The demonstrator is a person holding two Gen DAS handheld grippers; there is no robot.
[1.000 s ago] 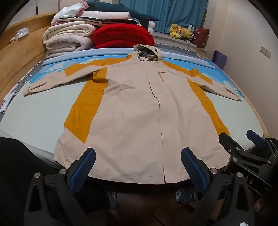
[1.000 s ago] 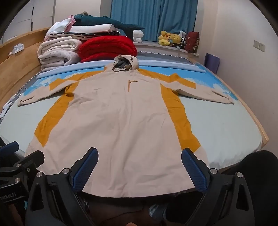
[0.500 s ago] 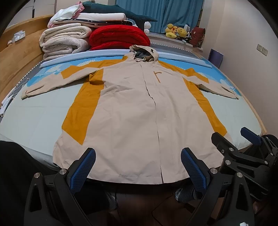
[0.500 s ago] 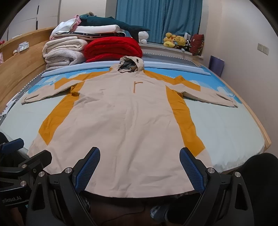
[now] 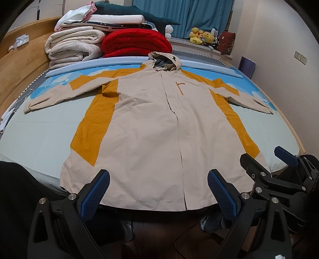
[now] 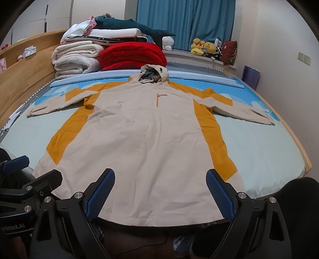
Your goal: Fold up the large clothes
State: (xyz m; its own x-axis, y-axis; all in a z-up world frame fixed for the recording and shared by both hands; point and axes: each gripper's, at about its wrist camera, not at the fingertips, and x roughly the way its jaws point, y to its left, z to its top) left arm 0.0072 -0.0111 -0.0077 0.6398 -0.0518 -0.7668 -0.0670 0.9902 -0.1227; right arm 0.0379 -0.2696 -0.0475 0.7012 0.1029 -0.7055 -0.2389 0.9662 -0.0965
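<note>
Left wrist view: a long hooded coat (image 5: 159,129), beige with mustard-yellow side panels, lies flat and face up on a bed (image 5: 43,139) covered with a pale grey-green sheet. Its front is closed, its hood (image 5: 164,61) points toward the far end of the bed, and both sleeves are spread out to the sides. The hem lies at the near edge of the mattress. The left gripper (image 5: 158,193) sits low in the foreground just short of the hem, its two blue-padded fingers (image 5: 95,191) wide apart with nothing between them. At the lower right, the right gripper (image 5: 283,169) shows from the side, level with the coat's hem corner; from here its fingers look spread, touching no cloth. Beyond the hood, folded cream blankets (image 5: 73,47) and a red quilt (image 5: 137,42) are stacked near a wooden headboard (image 5: 18,67). Plush toys (image 5: 201,37) sit on a ledge below blue curtains (image 5: 183,16).

Right wrist view: the same coat (image 6: 143,139) fills the middle of the bed (image 6: 269,151), hood (image 6: 153,74) farthest away. The right gripper (image 6: 160,195) hangs before the hem, its blue pads (image 6: 219,195) set wide apart and empty. The left gripper (image 6: 24,179) appears at the lower left edge beside the hem's corner; its opening cannot be judged from this angle. A dark-clothed leg (image 6: 295,191) of the person shows at the lower right.
</note>
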